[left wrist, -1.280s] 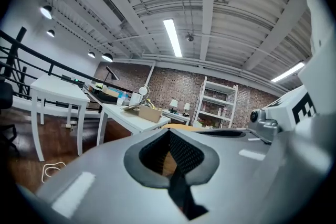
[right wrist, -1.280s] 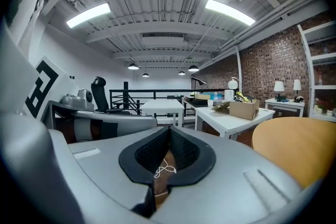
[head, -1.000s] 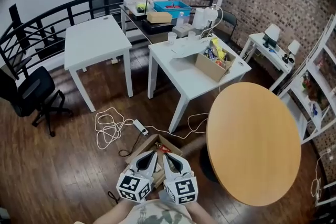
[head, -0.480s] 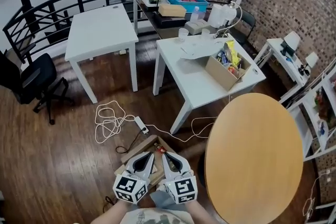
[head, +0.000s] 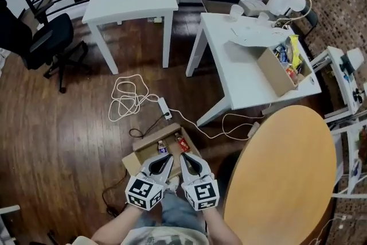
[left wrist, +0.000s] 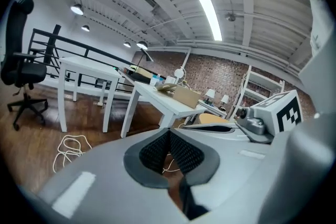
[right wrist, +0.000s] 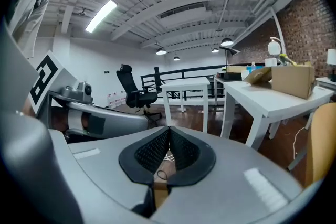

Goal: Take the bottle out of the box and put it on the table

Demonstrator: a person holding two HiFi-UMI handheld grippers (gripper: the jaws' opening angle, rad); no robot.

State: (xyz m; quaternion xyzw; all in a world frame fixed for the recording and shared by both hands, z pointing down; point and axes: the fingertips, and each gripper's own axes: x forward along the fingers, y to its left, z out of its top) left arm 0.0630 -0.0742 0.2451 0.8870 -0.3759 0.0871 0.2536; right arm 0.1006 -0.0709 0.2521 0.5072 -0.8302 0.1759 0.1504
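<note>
Your left gripper (head: 165, 159) and right gripper (head: 186, 158) are smooth grey shells with black dimpled pads (left wrist: 152, 150). Each carries a white cube (head: 144, 193) with black square markers. You wear blue jeans (head: 175, 209) and a pale top (head: 157, 237).

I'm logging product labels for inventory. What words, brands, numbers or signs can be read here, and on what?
None can be read.
Bottles in the floor box: labels too small.
Packets in the tabletop box: print too small.
Claw cubes: black square patterns only, no letters.
</note>
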